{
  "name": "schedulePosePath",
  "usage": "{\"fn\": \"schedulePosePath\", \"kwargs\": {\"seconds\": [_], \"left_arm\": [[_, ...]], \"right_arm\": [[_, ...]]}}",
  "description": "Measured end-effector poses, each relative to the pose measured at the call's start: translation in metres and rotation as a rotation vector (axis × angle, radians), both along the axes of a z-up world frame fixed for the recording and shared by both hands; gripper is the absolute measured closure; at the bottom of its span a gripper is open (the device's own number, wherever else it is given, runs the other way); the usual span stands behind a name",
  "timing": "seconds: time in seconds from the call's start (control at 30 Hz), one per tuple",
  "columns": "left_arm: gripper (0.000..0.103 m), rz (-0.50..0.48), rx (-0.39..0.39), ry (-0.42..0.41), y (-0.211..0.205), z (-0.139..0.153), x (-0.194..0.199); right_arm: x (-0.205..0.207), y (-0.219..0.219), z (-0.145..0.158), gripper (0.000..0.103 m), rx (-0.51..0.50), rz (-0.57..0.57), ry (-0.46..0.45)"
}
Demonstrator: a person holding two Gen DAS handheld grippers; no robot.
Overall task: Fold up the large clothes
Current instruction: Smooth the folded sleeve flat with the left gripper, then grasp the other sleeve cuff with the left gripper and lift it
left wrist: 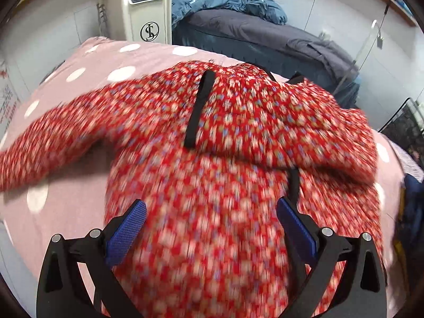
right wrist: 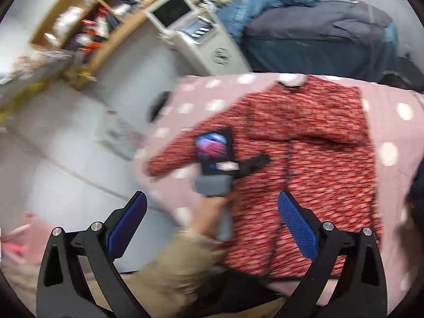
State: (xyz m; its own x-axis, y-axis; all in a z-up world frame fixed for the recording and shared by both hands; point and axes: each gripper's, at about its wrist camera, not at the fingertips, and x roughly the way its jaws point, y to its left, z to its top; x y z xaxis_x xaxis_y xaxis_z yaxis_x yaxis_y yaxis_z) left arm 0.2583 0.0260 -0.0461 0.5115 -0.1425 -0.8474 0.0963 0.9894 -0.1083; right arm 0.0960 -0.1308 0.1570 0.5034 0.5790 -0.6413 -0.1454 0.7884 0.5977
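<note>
A red floral garment [left wrist: 212,137] with black trim lies spread on a pink polka-dot bed [left wrist: 79,61]. Its right sleeve is folded across the chest and its left sleeve stretches out to the left. My left gripper [left wrist: 212,212] is open and empty, just above the garment's lower body. In the right wrist view the garment [right wrist: 304,145] lies ahead on the bed [right wrist: 392,122]. My right gripper [right wrist: 212,206] is open and empty, held high and back from the bed. The other hand-held gripper [right wrist: 214,159] shows there over the outstretched sleeve.
A beige machine with a screen [left wrist: 140,8] stands behind the bed. A second bed with grey and blue bedding [left wrist: 251,26] is beyond it. A wooden shelf with items [right wrist: 92,18] hangs on the wall. White floor [right wrist: 66,137] lies left of the bed.
</note>
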Motion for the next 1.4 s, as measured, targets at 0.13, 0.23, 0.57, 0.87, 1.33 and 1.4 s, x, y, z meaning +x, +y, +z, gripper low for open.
{"fn": "schedulePosePath", "kwargs": {"seconds": [0.13, 0.23, 0.57, 0.87, 1.33, 1.4], "left_arm": [[0.006, 0.026, -0.008, 0.035, 0.017, 0.004, -0.032], [0.006, 0.045, -0.003, 0.051, 0.028, 0.007, -0.05], [0.006, 0.113, -0.019, 0.057, 0.055, 0.01, -0.082], [0.006, 0.195, -0.021, 0.059, 0.086, 0.007, -0.086], [0.008, 0.75, -0.277, -0.079, 0.276, -0.007, -0.077], [0.008, 0.816, -0.314, -0.087, 0.305, -0.015, -0.07]], "right_arm": [[-0.045, 0.021, 0.053, 0.006, 0.102, 0.102, -0.079], [-0.073, 0.034, 0.075, 0.006, 0.181, 0.217, -0.107], [-0.114, 0.047, 0.097, 0.006, 0.193, 0.286, -0.129], [-0.114, 0.039, 0.087, 0.006, 0.167, 0.277, -0.132], [-0.018, -0.027, -0.083, 0.006, -0.263, -0.199, 0.007], [-0.012, -0.033, -0.107, 0.006, -0.36, -0.244, -0.006]]}}
